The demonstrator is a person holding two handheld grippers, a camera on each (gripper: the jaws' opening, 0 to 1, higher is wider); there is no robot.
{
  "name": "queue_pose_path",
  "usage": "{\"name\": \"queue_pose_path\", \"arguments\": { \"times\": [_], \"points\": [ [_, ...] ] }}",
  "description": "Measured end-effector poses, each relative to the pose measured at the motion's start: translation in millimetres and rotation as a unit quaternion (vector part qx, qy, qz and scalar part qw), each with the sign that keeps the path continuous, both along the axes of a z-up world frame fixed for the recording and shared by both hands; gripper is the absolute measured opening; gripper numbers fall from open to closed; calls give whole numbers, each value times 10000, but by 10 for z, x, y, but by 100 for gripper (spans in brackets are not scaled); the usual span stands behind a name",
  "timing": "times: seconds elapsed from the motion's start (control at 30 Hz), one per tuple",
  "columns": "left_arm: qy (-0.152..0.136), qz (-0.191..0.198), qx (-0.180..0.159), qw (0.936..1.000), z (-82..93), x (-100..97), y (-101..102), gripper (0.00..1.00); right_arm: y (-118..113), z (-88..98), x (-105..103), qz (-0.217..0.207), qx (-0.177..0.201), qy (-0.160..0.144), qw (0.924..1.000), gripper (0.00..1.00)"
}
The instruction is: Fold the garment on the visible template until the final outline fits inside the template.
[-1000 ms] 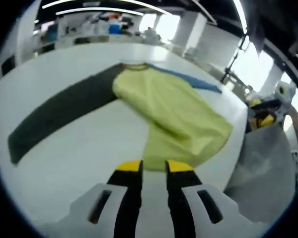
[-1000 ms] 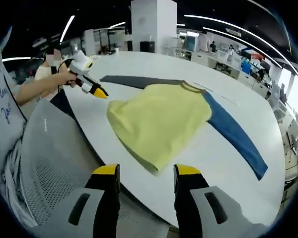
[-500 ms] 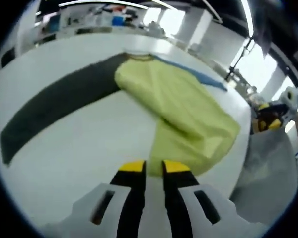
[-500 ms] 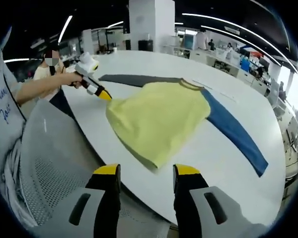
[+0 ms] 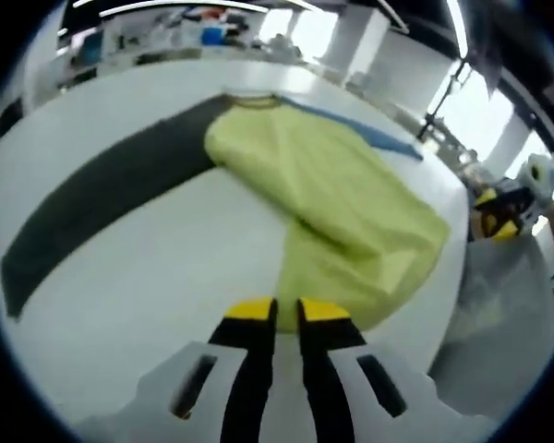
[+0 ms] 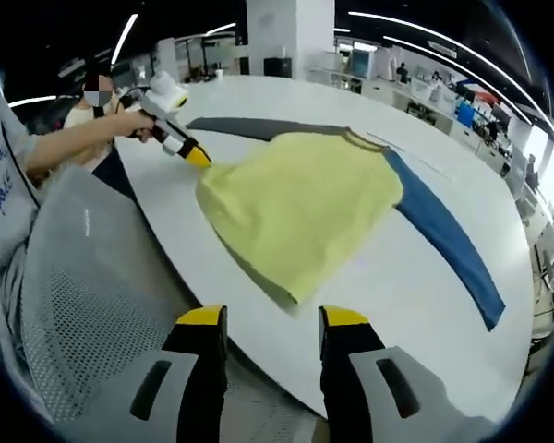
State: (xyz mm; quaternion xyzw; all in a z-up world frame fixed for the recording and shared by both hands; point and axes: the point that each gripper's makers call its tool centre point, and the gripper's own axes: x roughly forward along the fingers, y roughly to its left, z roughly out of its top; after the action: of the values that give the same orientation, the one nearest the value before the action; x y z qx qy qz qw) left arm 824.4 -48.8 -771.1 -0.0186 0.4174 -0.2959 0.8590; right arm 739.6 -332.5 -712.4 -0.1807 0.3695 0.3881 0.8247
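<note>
Left gripper (image 5: 275, 309), jaws nearly closed and empty, hovers at the hem of the soft yellow garment (image 5: 342, 217) lying rumpled on the smooth white table (image 5: 148, 277). Right gripper (image 6: 272, 318) gapes empty, showing the blue sleeve (image 6: 448, 245) full-length.

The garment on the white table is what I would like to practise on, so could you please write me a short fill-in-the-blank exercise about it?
1. The body of the garment is ____ in colour.
2. One sleeve is blue and the other sleeve is dark ____.
3. The garment lies on a ____ table.
4. In the right gripper view, the left tool is at the garment's edge and its tips are ____.

Missing words: yellow; grey; white; yellow
</note>
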Motion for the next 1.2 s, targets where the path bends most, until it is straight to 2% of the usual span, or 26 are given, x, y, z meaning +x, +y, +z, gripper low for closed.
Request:
{"name": "queue_pose_path", "arguments": {
  "times": [0.2,0.4,0.57,0.8,1.2],
  "points": [
    [58,41,-36,10000,-26,-9,17,5,-37,-133,98,-38,-54,130,9999,29],
    [58,53,-31,10000,-35,-18,21,3,4,-292,159,7,-1,389,9992,22],
    [41,66,21,10000,-45,-21,27,2,-11,-419,274,-49,-68,426,9991,17],
    [14,-30,153,9999,-50,-38,11,1,30,-553,258,82,-128,641,9978,13],
    [-10,178,134,9998,-44,-40,19,0,9,-600,330,-64,-150,523,9985,4]
  ]
}}
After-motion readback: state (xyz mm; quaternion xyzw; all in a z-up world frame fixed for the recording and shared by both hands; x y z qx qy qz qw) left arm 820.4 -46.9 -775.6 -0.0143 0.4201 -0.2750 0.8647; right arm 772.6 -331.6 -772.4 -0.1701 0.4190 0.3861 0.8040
